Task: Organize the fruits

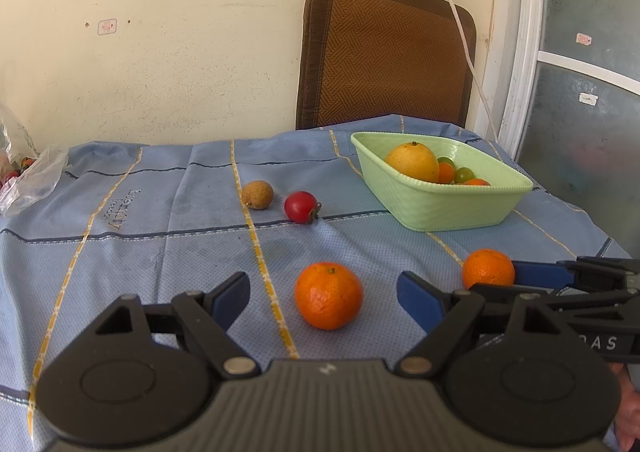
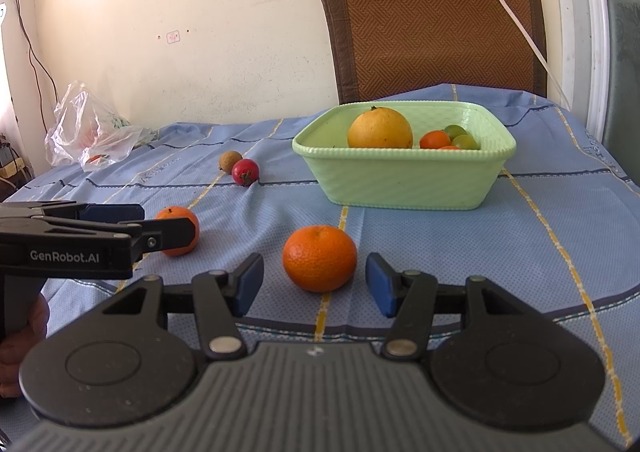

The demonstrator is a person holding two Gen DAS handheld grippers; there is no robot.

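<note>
Both grippers lined up on a tangerine each — nothing picked up yet.
Left gripper (image 1: 324,294) and right gripper (image 2: 314,278), jaws open, frame tangerines (image 1: 329,295) (image 2: 319,258) low centre on the desk (image 2: 460,252); next — close, carry to basket (image 2: 404,182), upper right.

The basket (image 2: 404,176) wall hides its small fruits' (image 2: 435,139) undersides; the plastic bag (image 1: 24,176), at nine o'clock, is cut off.

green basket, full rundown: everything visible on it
The basket is pale green, rectangular, looks like moulded plastic with a woven pattern and a beaded rim. It sits upright on the blue cloth, towards the far side by the chair, with neither gripper touching it. Inside lie a large yellow-orange fruit, small orange ones and green ones. Its floor is hidden.
</note>
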